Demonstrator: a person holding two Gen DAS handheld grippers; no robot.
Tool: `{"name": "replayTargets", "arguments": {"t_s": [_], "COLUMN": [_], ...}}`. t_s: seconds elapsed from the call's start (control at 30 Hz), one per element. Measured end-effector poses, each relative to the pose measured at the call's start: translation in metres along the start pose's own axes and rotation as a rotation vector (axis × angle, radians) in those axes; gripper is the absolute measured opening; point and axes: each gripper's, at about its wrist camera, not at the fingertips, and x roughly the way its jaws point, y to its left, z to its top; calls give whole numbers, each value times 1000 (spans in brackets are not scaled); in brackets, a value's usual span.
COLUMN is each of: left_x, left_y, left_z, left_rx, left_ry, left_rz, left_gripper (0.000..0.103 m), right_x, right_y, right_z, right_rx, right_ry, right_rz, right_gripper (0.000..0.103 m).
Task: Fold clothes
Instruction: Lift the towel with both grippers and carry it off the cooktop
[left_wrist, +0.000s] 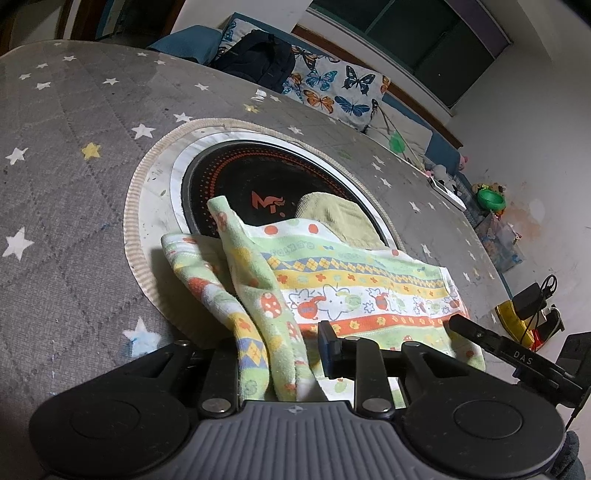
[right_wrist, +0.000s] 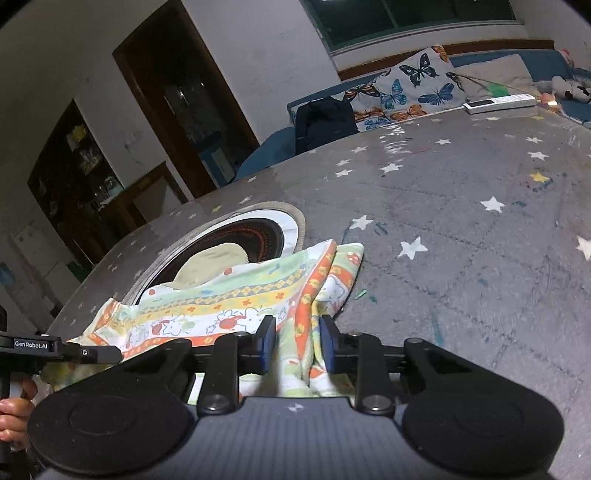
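Garment (left_wrist: 354, 291), printed soft knit in green, yellow and orange bands: it lies at the near edge of the table (left_wrist: 74, 206), part over the round black hob (left_wrist: 243, 184), and you hold it bunched at both near corners, so by my judgement a fold is under way and the piece is far from a flat, finished packet. Left gripper (left_wrist: 280, 354) and right gripper (right_wrist: 297, 343) each pinch a gathered corner. Olive ribbed cloth (left_wrist: 332, 214) rests behind, crumpled.
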Motion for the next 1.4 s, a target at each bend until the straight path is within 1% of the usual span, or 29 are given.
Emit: {"name": "replayTargets", "arguments": {"t_s": [0.1,0.17,0.23,0.3,0.43,0.7,1.0,1.17,1.3,1.4], "left_x": [0,-1,-2,-3,-6,-10,14,31,55,78], "left_y": [-2,-6,-11,-16,-26,-67,-122,-152,-172,-183], "left_z": [0,0,1,2,4,26,63,85,91,91], "left_rx": [13,33,61,88,142,239,315,348,370,386], "left_ry": [-2,-7,-13,-20,-34,-88,-133,-179,-185,-162], "left_rz": [6,18,35,52,85,47,3,-42,-40,-25], "left_gripper": [29,26,21,15,13,12,12,12,12,13], "right_x": [1,2,2,-3,-16,-42,-68,-78,-83,-81], "right_y": [4,7,9,11,17,30,18,10,0,-8], "right_z": [-1,-1,-1,2,12,32,74,100,118,125], "right_rx": [-8,-12,-10,-16,-47,-109,-164,-195,-215,-235], "right_ry": [2,13,20,13,-19,-84,-151,-205,-236,-241], "right_rz": [0,12,20,21,7,-21,-134,-214,-286,-343], "right_gripper": [27,26,14,12,10,9,9,9,9,9]}}
